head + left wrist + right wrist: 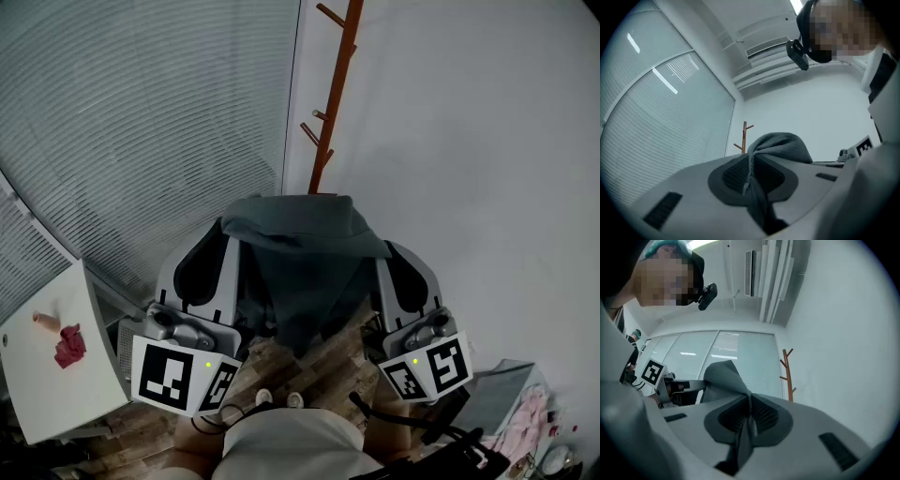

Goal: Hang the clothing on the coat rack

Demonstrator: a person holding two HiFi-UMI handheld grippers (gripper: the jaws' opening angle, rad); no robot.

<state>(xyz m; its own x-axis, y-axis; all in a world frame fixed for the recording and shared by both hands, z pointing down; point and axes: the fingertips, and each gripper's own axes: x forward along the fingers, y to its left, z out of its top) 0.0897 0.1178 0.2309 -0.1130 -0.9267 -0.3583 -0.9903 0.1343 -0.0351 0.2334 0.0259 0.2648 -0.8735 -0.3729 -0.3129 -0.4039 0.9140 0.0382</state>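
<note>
A dark grey garment (302,253) hangs stretched between my two grippers, held up in front of me. My left gripper (229,239) is shut on its left edge, the cloth (780,145) pinched between the jaws. My right gripper (382,251) is shut on the right edge, with a fold of the cloth (723,376) rising above the jaws. The orange-brown wooden coat rack (333,94) stands in the corner ahead, beyond the garment; its pegs are bare. The coat rack (744,137) shows small in the left gripper view, and the coat rack (788,373) stands to the right in the right gripper view.
A glass wall with blinds (141,122) runs along the left, a plain white wall (469,141) on the right. A white table (47,375) with a red scrap (68,345) stands at lower left. Clutter and a pink item (525,417) lie at lower right. The floor is wood-patterned.
</note>
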